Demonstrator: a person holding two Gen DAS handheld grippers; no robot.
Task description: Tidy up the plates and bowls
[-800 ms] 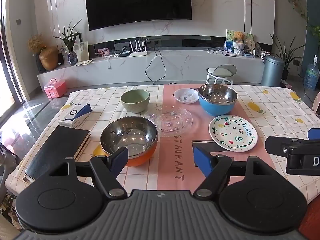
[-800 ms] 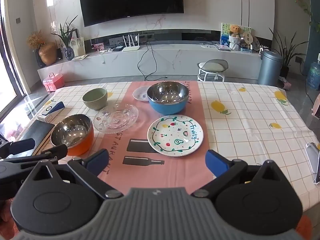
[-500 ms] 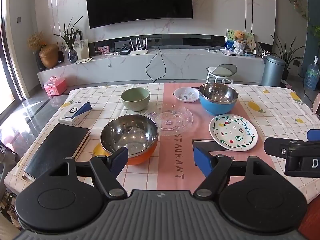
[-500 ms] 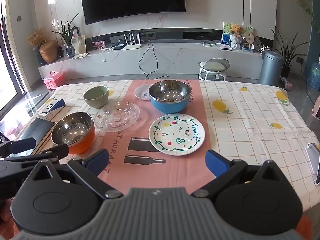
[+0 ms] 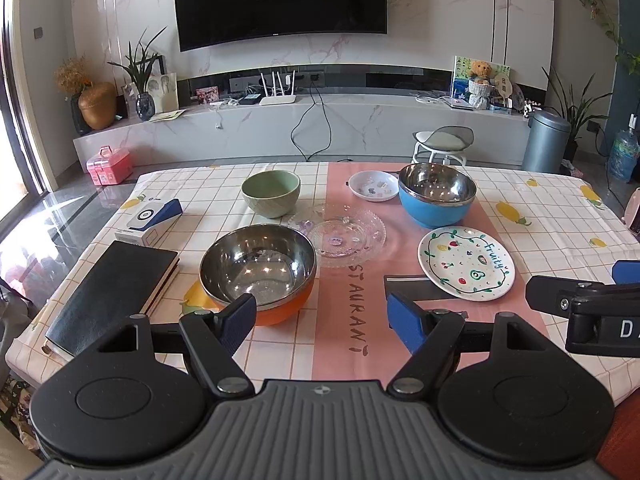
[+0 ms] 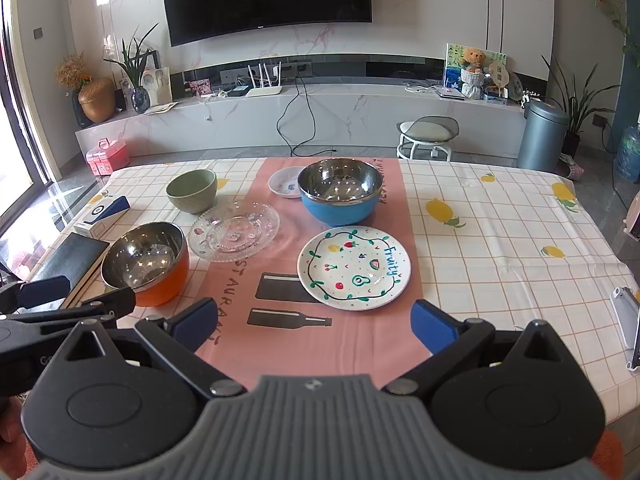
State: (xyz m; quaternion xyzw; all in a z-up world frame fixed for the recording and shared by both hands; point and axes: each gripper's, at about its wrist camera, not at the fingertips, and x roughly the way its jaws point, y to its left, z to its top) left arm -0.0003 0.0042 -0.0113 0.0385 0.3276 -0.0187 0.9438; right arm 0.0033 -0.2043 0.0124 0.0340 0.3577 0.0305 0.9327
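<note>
On the table stand an orange steel-lined bowl, a green bowl, a blue steel-lined bowl, a clear glass plate, a small white dish and a white fruit-painted plate. My left gripper hovers open just short of the orange bowl, holding nothing. My right gripper hovers open just short of the painted plate, also empty.
A black notebook and a white-and-blue box lie at the table's left. A white device lies at the right edge. Beyond the table are a stool, a grey bin and a TV wall.
Both views have shifted slightly, with the dishes sitting a little lower in frame. No dish has moved, and both grippers stay open.
</note>
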